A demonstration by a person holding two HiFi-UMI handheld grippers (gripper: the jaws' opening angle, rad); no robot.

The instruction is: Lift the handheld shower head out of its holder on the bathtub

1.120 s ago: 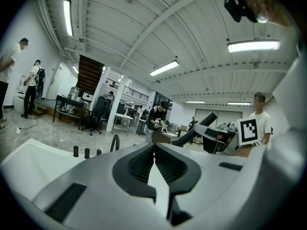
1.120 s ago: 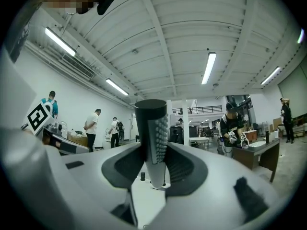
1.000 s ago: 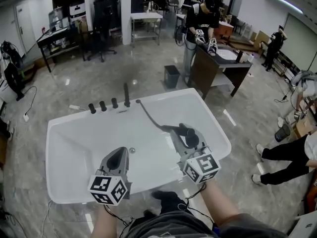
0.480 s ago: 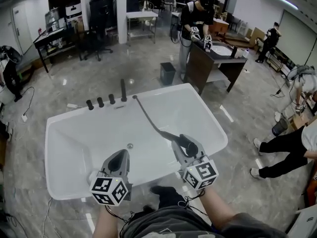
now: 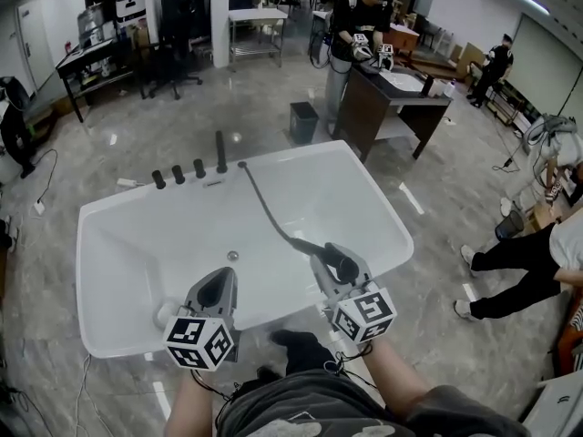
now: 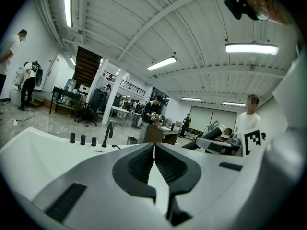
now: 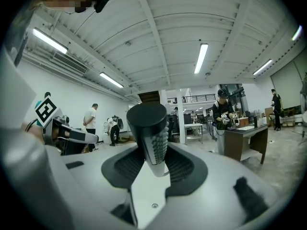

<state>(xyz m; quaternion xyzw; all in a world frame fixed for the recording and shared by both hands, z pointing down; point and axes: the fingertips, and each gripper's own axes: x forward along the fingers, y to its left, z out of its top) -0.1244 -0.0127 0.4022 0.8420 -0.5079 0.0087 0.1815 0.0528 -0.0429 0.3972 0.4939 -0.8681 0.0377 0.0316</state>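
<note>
The white bathtub (image 5: 301, 156) lies below me, with black knobs (image 5: 178, 175) and a spout (image 5: 220, 151) on its far rim. A black hose (image 5: 267, 209) runs from that rim to the black handheld shower head (image 5: 341, 263), which is off the rim and over the tub's near right part. My right gripper (image 5: 333, 260) is shut on it. In the right gripper view the head (image 7: 149, 128) stands upright between the ribbed pads. My left gripper (image 5: 218, 283) hovers over the near left of the tub, shut and empty, its tips (image 6: 154, 149) meeting.
The drain (image 5: 232, 256) sits mid-tub. Beyond the tub stand a dark bin (image 5: 303, 121) and a dark desk (image 5: 393, 98) with a person (image 5: 363, 21) at it. Another person's legs (image 5: 519, 267) reach in from the right. Cables lie on the floor at left.
Both grippers have sunk and drawn toward the tub's near rim. The shower head stays in the right gripper, and the hose trails after it.
</note>
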